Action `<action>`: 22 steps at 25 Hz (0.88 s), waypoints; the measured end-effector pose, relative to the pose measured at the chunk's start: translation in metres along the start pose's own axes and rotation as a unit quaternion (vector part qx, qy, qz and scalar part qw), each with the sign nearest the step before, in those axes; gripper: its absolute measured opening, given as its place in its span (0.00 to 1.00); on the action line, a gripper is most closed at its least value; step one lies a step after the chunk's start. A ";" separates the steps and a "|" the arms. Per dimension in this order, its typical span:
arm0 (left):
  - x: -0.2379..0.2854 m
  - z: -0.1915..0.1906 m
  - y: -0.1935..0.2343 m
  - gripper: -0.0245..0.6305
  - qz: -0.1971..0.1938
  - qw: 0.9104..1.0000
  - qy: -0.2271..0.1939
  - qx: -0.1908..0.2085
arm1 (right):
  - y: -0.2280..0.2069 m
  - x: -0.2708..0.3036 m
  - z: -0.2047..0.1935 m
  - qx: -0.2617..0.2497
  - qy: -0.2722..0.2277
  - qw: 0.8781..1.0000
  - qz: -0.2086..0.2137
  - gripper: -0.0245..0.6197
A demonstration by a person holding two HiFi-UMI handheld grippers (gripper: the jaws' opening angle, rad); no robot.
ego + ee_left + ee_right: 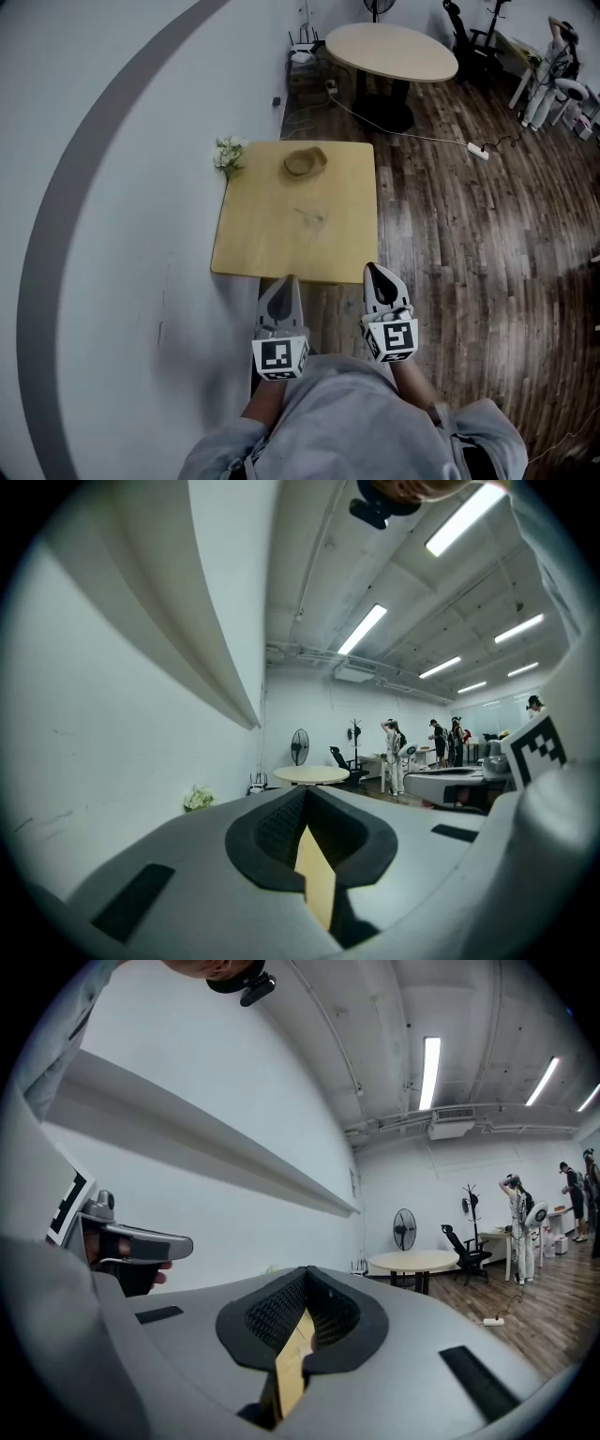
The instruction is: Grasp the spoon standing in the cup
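Note:
In the head view a low brown cup (305, 162) sits at the far side of a small square wooden table (262, 248). I cannot make out a spoon in it from here. A small pale object (310, 216) lies mid-table. My left gripper (281, 285) and right gripper (379, 274) hover side by side at the table's near edge, well short of the cup. Both have their jaws pressed together with nothing between them. In the left gripper view (306, 825) and the right gripper view (299, 1312) only a thin strip of tabletop shows through the jaw slit.
White flowers (228, 153) stand at the table's far left corner against the white wall (112, 187). A round table (392, 51), office chairs and a power strip on a cable (478, 150) lie beyond on the dark wood floor. People stand far off (394, 752).

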State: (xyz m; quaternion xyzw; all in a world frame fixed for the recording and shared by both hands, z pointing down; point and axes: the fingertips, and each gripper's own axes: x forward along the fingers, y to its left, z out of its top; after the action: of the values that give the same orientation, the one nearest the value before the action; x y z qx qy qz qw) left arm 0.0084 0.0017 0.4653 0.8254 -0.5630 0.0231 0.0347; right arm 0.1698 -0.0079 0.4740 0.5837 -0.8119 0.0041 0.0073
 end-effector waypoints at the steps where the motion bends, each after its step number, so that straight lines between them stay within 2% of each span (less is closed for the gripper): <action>1: 0.007 0.001 0.007 0.04 -0.003 1.000 -0.001 -0.001 | 0.002 0.009 0.001 -0.002 -0.001 1.000 -0.001 0.03; 8: 0.047 0.018 0.059 0.04 -0.010 1.000 -0.013 -0.001 | 0.015 0.071 0.008 -0.014 0.003 1.000 -0.011 0.03; 14: 0.069 0.018 0.100 0.04 -0.015 1.000 -0.002 -0.008 | 0.033 0.112 0.003 -0.019 0.025 0.999 -0.016 0.03; 22: 0.097 0.016 0.137 0.04 -0.046 0.999 0.005 -0.011 | 0.049 0.152 -0.007 -0.023 0.040 0.998 -0.045 0.03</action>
State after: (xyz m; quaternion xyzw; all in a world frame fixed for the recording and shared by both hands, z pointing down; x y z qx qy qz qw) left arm -0.0834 -0.1391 0.4615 0.8501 -0.5242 0.0194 0.0475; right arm 0.0751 -0.1366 0.4839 0.6189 -0.7836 0.0084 0.0536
